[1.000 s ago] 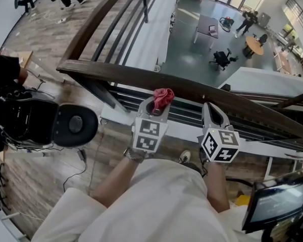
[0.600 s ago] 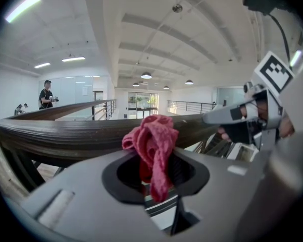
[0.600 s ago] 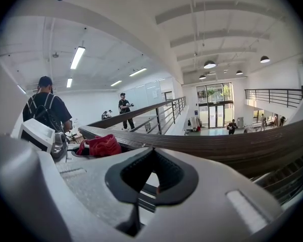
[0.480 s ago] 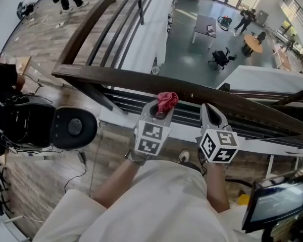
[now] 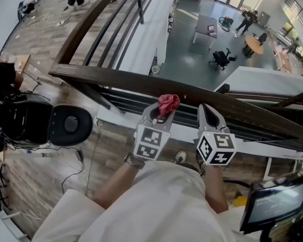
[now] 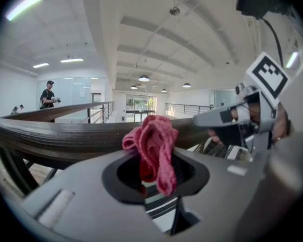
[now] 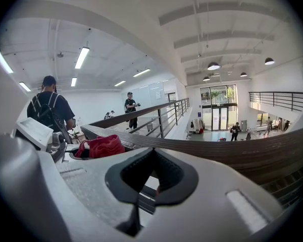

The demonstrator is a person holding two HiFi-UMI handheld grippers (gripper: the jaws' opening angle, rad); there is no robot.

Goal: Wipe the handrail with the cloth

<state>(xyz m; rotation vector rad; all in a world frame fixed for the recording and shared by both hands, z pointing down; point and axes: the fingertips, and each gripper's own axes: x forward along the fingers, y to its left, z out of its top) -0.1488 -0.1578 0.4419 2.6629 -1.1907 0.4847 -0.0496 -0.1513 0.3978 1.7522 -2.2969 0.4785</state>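
Observation:
A dark wooden handrail runs across the head view from left to lower right, above a drop to the floor below. My left gripper is shut on a crumpled red cloth, held just short of the rail's near side. In the left gripper view the red cloth sticks up between the jaws with the handrail right behind it. My right gripper is beside it on the right, shut and holding nothing. The right gripper view shows the handrail ahead and the red cloth at the left.
A round black stool and black equipment stand to the left on the wood floor. A monitor is at lower right. Horizontal rail bars run under the handrail. People stand along the walkway.
Both grippers have shifted slightly toward the handrail, the cloth still held in the left one. The view has drifted a little.

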